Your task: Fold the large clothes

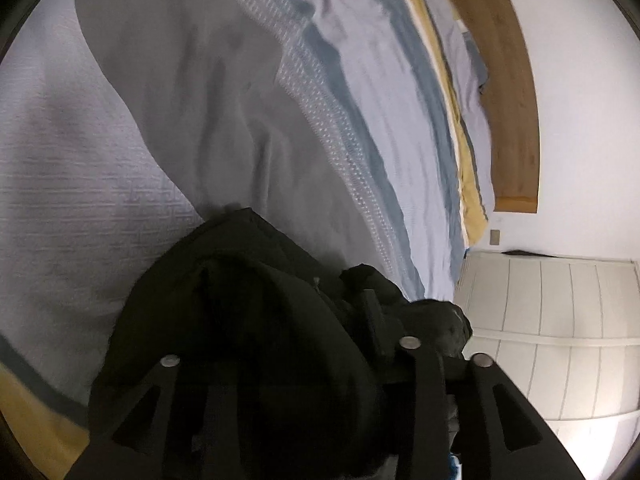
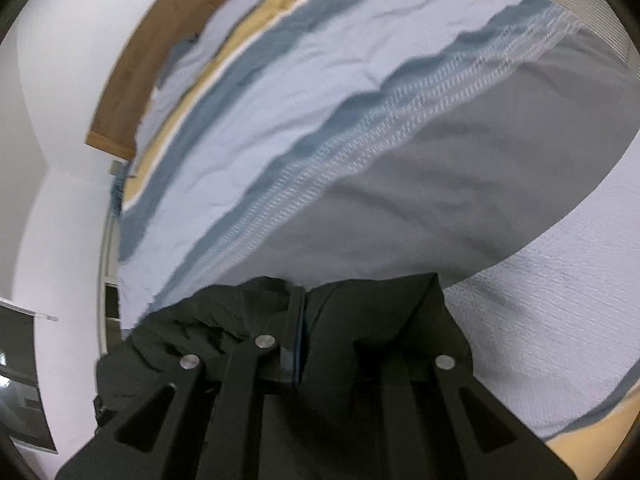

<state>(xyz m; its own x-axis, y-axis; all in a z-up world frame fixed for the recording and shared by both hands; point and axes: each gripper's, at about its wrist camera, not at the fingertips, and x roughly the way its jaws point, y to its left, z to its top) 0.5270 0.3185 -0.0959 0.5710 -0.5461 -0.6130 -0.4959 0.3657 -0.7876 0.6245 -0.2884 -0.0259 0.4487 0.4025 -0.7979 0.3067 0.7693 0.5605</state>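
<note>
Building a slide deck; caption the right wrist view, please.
Right gripper pinches a dark green fabric garment above a blue-striped quilted bedspread.

You had a black garment (image 2: 360, 312) bunched over black gripper fingers (image 2: 296, 320). The bedspread (image 1: 60, 200) was pale lilac-blue with a woven key pattern, banded slate blue and mustard yellow near its edge. A plain grey sheet (image 2: 460, 184) lay across it. Headboard (image 1: 504, 80) was brown wood; wall (image 2: 60, 220) white.

Open bedspread (image 1: 60, 208) ahead, black garment (image 1: 240, 320) draping fingers
</note>
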